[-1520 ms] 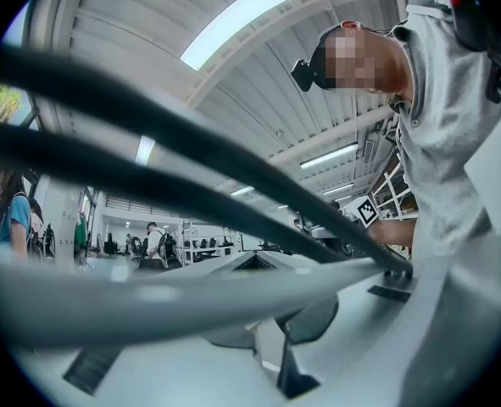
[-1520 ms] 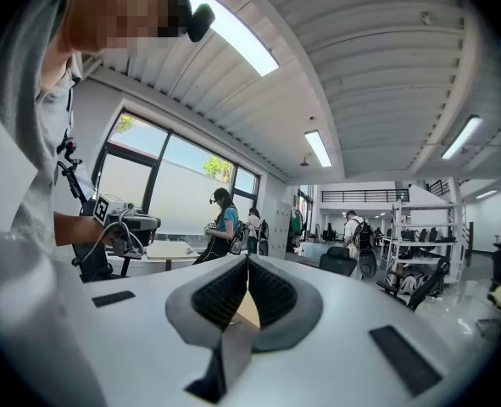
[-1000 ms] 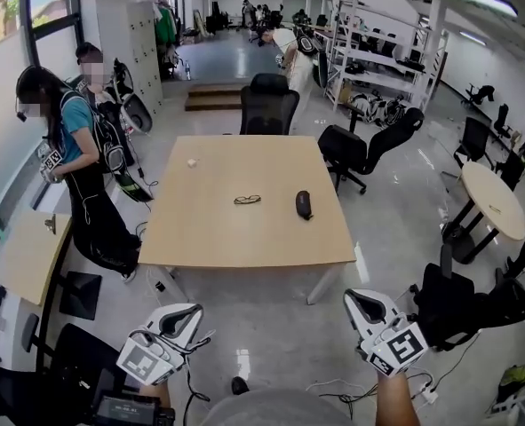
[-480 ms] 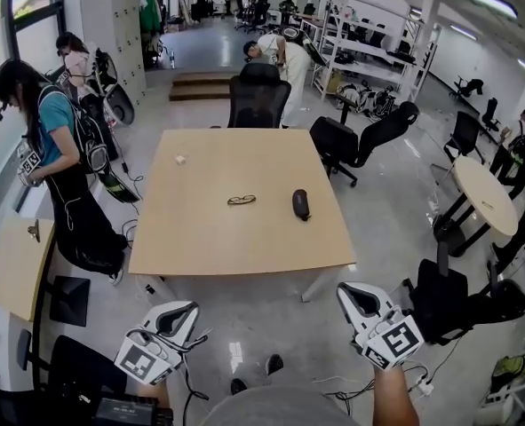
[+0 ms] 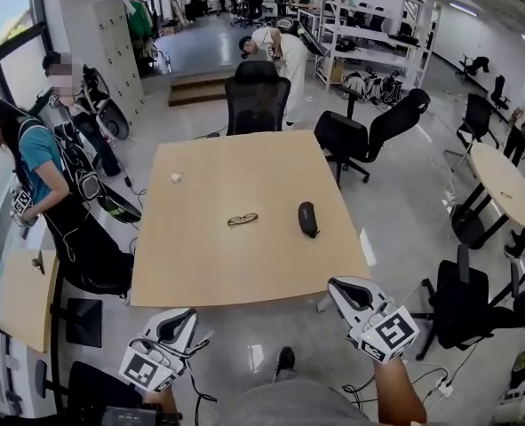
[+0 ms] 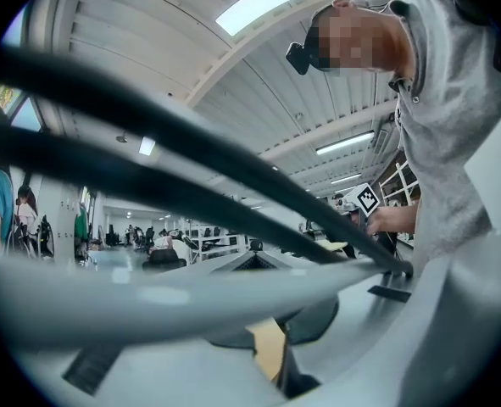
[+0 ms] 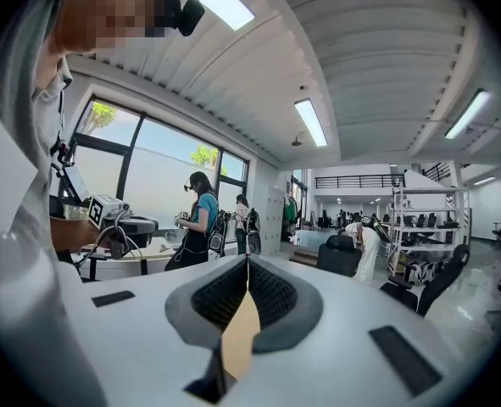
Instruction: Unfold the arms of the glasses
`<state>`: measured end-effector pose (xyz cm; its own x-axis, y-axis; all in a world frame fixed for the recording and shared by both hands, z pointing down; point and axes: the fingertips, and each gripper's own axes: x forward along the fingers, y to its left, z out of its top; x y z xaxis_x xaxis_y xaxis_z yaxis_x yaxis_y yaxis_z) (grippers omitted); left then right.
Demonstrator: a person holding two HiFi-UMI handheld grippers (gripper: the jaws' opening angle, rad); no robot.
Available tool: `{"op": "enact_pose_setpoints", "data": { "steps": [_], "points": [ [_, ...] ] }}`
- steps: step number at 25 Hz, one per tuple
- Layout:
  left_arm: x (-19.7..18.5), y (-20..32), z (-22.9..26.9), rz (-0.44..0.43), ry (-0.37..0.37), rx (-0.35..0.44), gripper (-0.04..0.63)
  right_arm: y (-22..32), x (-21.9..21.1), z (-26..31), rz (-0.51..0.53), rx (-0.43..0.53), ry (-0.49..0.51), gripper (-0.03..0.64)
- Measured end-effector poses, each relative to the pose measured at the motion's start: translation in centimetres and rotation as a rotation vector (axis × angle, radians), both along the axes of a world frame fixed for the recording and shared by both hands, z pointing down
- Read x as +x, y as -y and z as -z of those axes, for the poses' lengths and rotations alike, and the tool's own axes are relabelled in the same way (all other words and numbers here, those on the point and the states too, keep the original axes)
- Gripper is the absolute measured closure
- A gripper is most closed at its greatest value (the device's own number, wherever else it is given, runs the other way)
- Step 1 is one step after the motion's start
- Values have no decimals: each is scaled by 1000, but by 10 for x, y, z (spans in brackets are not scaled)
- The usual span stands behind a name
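Folded dark-rimmed glasses [image 5: 242, 219] lie near the middle of the light wooden table [image 5: 209, 260]. Both grippers hover short of the table's near edge, well apart from the glasses. My left gripper [image 5: 180, 319] is at the lower left, its jaws meeting at the tips [image 6: 255, 254] with nothing between them. My right gripper [image 5: 345, 289] is at the lower right, shut and empty, its ribbed pads [image 7: 267, 291] closed together. Blurred black cables cross the left gripper view.
A black case [image 5: 308, 218] lies right of the glasses, and a small white object [image 5: 176, 177] sits at the table's far left. Black office chairs [image 5: 257, 98] [image 5: 369, 138] stand behind the table. Two people [image 5: 38, 171] stand at the left, and a round table [image 5: 502, 185] stands at the right.
Both grippers and the head view have come closer to the table, whose near edge now lies just ahead of the jaws. Both grippers stayed shut.
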<state>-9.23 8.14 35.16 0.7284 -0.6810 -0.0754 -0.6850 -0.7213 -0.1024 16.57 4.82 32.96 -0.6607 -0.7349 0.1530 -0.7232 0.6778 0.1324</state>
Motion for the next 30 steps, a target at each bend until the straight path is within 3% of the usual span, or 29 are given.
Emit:
{"op": "enact_pose_setpoints", "data": {
  "steps": [8,12,19,27,30],
  "points": [
    [38,89,10,53,31,17,589,97,19,1,89,4,21,609],
    [45,125,2,70,43,-14,589,138,18,-3,121,-20,27,609],
    [39,186,-25,79,40,-66,589,191,6,-27,142,-73,16,609],
    [29,291,-51,45,39,-75,589,273,-17,-66,103,-140,-14,609],
    [21,333,-74,40,35,-120,589,309,-30,-88,101,-183,-39,609]
  ]
}}
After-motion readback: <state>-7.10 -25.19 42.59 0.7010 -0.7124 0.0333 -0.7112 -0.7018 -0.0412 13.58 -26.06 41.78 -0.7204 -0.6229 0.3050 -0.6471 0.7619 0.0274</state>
